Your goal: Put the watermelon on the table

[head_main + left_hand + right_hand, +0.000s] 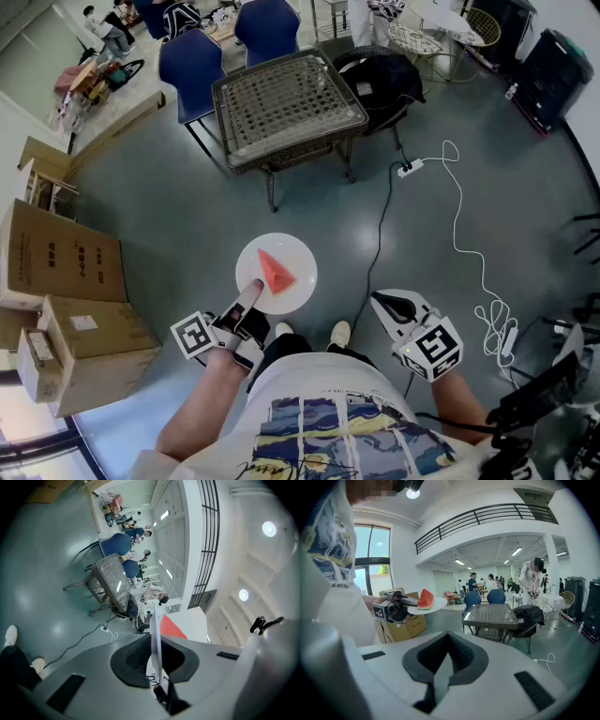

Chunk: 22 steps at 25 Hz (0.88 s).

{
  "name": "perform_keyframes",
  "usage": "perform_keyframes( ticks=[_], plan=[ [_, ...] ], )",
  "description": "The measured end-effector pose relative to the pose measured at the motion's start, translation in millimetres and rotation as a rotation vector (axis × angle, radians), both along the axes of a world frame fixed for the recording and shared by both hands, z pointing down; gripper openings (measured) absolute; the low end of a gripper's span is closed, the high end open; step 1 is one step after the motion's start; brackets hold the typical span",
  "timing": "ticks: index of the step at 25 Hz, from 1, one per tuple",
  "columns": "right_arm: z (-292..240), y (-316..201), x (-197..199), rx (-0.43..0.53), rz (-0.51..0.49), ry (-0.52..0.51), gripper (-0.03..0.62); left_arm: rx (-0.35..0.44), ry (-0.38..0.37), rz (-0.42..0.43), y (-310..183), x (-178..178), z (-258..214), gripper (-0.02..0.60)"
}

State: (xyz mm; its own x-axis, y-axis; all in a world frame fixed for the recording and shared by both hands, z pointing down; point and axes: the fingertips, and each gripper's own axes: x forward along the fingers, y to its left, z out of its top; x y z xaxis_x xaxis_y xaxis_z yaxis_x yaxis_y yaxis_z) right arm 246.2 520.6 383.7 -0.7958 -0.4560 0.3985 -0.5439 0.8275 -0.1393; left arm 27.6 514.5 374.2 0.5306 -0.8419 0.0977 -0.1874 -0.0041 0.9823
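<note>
Watermelon slice [276,270] lies on a white plate [298,292] carried in the air over the grey floor [169,216], well short of the wicker table [286,103] at the far side. Blue chairs [192,66] stand behind that table and a black bag [380,80] sits on the seat to its right; cardboard boxes [66,258] are stacked at left, and a black cable [380,234] and a white cable [461,234] trail over the floor at right. Left gripper [253,286] is about level and clenched on the plate's near rim; right gripper [382,302], apart to the right and tipped down, has its jaws closed together on nothing.
</note>
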Motion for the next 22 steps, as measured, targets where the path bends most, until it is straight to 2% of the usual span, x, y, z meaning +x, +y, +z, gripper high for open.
perform_keyframes(
  ticks=[6,9,13,17,22],
  plan=[
    [-9.0,3.7,-1.3,0.008,-0.016,-0.009,0.008,0.0,-0.006,-0.012,6.9,2.0,-6.8,0.026],
    [-13.6,4.4,-15.6,0.019,-0.053,-0.009,0.008,0.004,-0.005,-0.028,12.3,-7.3,-12.2,0.026],
    [-13.0,9.4,-42.9,0.016,-0.103,-0.015,0.008,-0.001,-0.006,-0.067,24.4,-30.4,-13.2,0.026],
    [-9.3,-0.8,-43.3,0.023,-0.152,-0.027,0.009,0.001,-0.003,-0.118,23.0,-29.3,-11.5,0.026],
    [-7.9,-2.0,-66.5,0.069,-0.193,-0.012,0.011,0.017,0.003,-0.172,34.6,-54.3,-14.3,0.026]
  ],
)
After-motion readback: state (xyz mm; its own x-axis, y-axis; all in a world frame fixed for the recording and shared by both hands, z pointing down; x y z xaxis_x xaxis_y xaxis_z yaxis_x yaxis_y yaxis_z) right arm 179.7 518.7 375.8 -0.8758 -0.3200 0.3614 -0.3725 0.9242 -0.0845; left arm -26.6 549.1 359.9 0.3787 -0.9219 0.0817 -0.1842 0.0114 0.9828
